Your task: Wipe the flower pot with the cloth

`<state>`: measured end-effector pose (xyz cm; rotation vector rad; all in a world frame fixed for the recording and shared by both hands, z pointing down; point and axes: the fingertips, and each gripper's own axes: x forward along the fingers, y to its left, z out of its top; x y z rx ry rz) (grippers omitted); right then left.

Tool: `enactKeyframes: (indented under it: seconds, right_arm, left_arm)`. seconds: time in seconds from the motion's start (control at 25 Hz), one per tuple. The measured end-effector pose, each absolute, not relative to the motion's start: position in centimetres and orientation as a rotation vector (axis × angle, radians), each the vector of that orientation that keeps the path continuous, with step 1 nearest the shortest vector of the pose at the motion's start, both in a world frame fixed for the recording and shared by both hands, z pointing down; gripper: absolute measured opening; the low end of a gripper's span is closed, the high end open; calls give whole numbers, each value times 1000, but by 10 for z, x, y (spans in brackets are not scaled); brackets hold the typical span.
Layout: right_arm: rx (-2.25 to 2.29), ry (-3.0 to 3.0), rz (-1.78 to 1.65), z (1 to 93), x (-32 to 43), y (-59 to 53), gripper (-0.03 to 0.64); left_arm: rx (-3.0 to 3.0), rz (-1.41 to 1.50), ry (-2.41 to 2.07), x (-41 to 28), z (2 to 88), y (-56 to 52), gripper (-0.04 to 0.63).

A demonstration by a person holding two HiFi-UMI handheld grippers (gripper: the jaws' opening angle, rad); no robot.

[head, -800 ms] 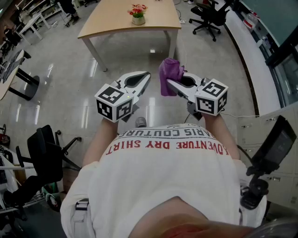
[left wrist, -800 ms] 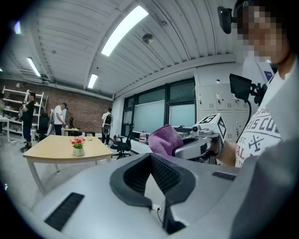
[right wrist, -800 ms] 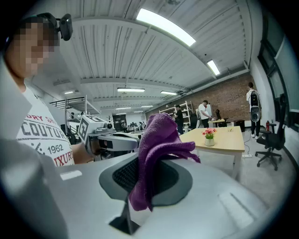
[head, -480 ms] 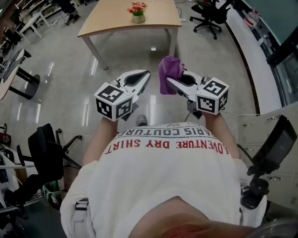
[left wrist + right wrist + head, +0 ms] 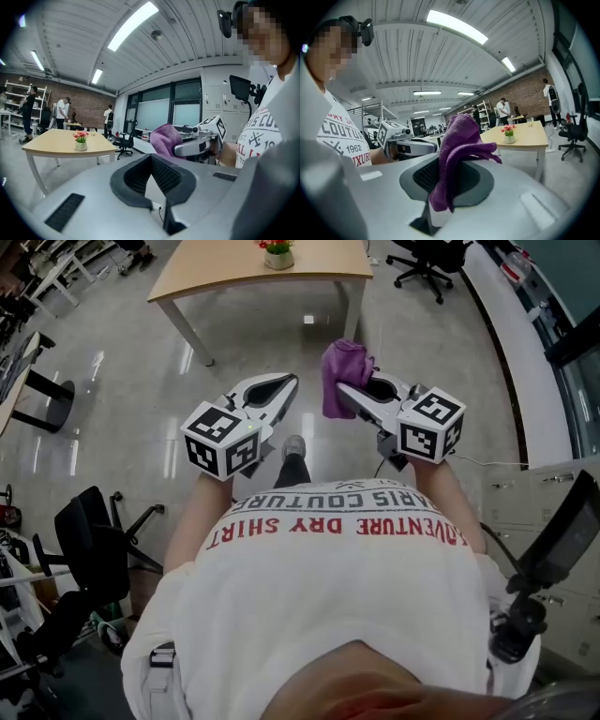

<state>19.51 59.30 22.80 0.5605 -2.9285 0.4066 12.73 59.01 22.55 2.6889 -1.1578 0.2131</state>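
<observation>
A small pale flower pot (image 5: 277,255) with red flowers stands on the far wooden table (image 5: 314,266); it also shows as the pot (image 5: 81,146) in the left gripper view and the pot (image 5: 509,138) in the right gripper view. My right gripper (image 5: 340,390) is shut on a purple cloth (image 5: 343,373), which bunches up above its tips. From the right gripper (image 5: 434,212) the cloth (image 5: 457,150) rises in folds. My left gripper (image 5: 292,383) is shut with nothing in it, its jaws meeting at the left gripper (image 5: 163,208) seam. Both are held level at chest height, well short of the table.
Shiny grey floor lies between me and the table. My shoe (image 5: 293,448) shows below the grippers. Black office chairs (image 5: 424,261) stand at the back right, another chair (image 5: 92,532) at the left, cabinets (image 5: 525,498) along the right. Several people (image 5: 61,112) stand far off.
The table and pot have slid toward the top edge of the head view, and a leg and shoe have stepped forward under the grippers. Both grippers stay shut, the cloth still held.
</observation>
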Motion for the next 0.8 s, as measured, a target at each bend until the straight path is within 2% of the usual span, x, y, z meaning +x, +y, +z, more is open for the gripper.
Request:
enactKeyframes:
  seconds: [0.36,0.6,0.8]
  right_arm:
    - [606,-2843,545,297,126,427,47]
    - [707,-2798,616,298,51,258,47]
    - [835,-2793,599,281,21,134,46]
  left_arm:
    - [2601,217,-1100,51,296,429,2]
    - [2567,251,-1062,-38,302,257,2]
    - [2618,254,-1081,-93,285,123,2]
